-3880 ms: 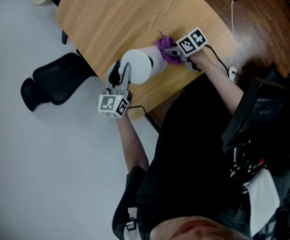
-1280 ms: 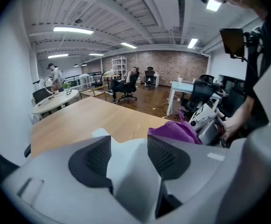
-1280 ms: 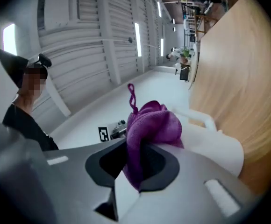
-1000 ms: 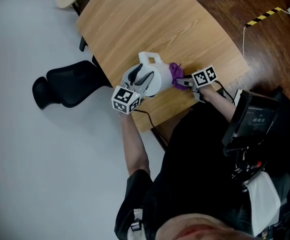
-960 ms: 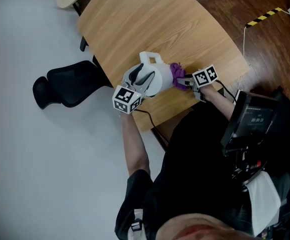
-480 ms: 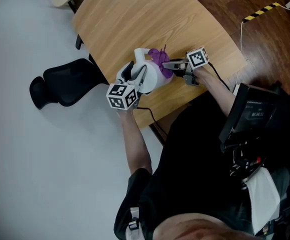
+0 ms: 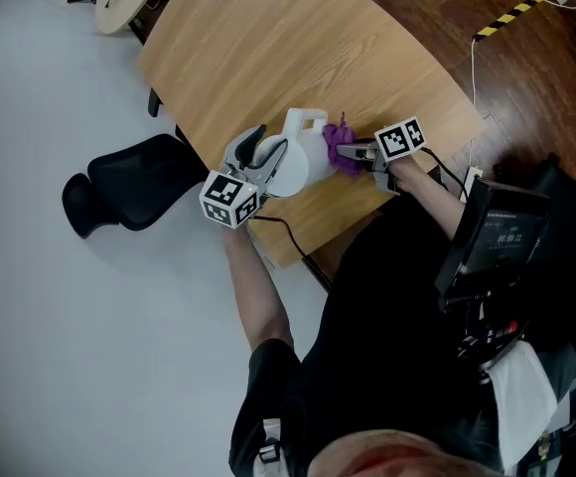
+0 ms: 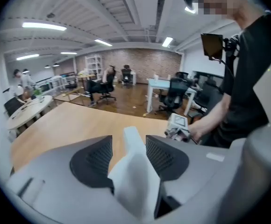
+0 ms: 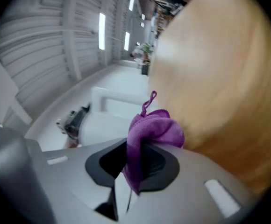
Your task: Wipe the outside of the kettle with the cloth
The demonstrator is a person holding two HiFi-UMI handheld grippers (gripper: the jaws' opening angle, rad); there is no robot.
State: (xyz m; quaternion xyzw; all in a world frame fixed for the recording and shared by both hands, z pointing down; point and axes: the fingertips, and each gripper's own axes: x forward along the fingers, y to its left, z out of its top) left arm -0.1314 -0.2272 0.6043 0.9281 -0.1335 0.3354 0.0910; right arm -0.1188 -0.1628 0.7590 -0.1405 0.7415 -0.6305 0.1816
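Observation:
A white kettle [image 7: 293, 159] rests tilted on the wooden table [image 7: 268, 48], spout end away from me. My left gripper [image 7: 256, 153] is shut on the kettle's handle [image 8: 134, 181]; the handle fills the gap between the dark pads [image 8: 92, 161], and the jaws have just been closing on it. From the right, my right gripper [image 7: 350, 153] is shut on a purple cloth [image 7: 340, 150], which is pressed to the kettle's side. In the right gripper view the cloth [image 9: 149, 130] bulges out of the jaws, with the kettle [image 9: 108, 118] just beyond it.
A black office chair [image 7: 129, 175] stands on the pale floor left of the table. The table's near edge runs just below the kettle. A cable [image 7: 286, 229] trails from the left gripper. Yellow-black tape [image 7: 511, 14] marks the dark floor at the upper right.
Half a second ago the cloth was up on top of the kettle; now it is back down on the kettle's right side. The left gripper keeps the handle, kettle shifted only slightly.

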